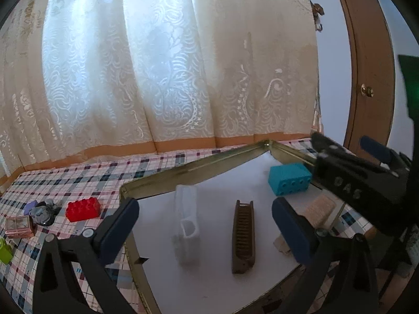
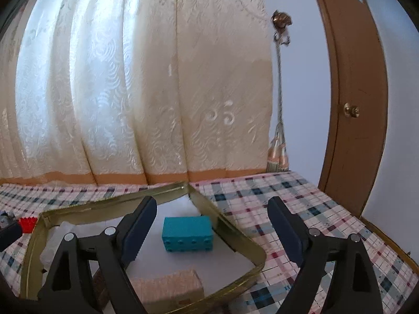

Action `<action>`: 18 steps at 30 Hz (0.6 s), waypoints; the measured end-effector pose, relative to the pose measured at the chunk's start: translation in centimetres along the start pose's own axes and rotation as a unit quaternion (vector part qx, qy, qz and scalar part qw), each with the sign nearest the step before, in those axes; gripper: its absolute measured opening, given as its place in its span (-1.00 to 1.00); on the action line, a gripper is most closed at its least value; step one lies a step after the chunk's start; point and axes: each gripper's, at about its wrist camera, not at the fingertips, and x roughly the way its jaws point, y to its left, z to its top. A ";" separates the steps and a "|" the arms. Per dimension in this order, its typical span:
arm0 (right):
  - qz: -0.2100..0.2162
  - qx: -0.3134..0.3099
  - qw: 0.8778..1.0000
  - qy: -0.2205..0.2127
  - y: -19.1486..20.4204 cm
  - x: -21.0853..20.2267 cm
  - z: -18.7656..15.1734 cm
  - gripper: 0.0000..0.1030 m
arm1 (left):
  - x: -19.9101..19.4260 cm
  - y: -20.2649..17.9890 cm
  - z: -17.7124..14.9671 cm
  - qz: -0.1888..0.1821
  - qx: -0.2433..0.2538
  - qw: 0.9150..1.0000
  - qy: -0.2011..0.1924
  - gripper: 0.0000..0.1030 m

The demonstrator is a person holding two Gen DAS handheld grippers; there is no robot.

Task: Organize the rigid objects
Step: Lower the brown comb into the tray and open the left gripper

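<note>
A gold-rimmed tin tray [image 1: 199, 163] with a white floor lies on the checked tablecloth. In it are a white plastic piece [image 1: 186, 233], a brown ridged bar [image 1: 243, 238], a teal brick [image 1: 289, 179] and a beige brick [image 1: 318, 208]. My left gripper [image 1: 207, 226] stands open over the tray's near part; the white piece and the brown bar lie between and just beyond its pads, untouched. My right gripper [image 2: 212, 231] is open too. The teal brick [image 2: 187, 233] lies on its side ahead of it, apart from both pads, and the beige brick [image 2: 167, 286] lies below them.
A red brick [image 1: 82, 209] lies on the cloth left of the tray, with a pink box [image 1: 19, 226], a shiny dark object [image 1: 42, 213] and a green piece [image 1: 5, 251] further left. A curtain [image 1: 157, 65] hangs behind the table. A brown door [image 2: 353, 104] stands at the right.
</note>
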 end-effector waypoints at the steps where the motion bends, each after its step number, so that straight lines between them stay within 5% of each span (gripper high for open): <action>1: -0.001 0.004 1.000 -0.009 -0.1 -0.3 0.1 0.72 | -0.2 0.1 0.0 0.002 -0.003 1.000 -0.004 1.00; 13: -0.019 0.011 0.991 -0.131 -0.5 -4.4 0.1 0.72 | -2.4 1.1 -0.6 -0.002 -0.027 0.999 -0.044 1.00; 18: -0.033 -0.026 0.991 -0.130 1.1 -4.8 0.0 0.72 | -2.8 1.1 -0.9 -0.007 -0.019 0.999 -0.040 1.00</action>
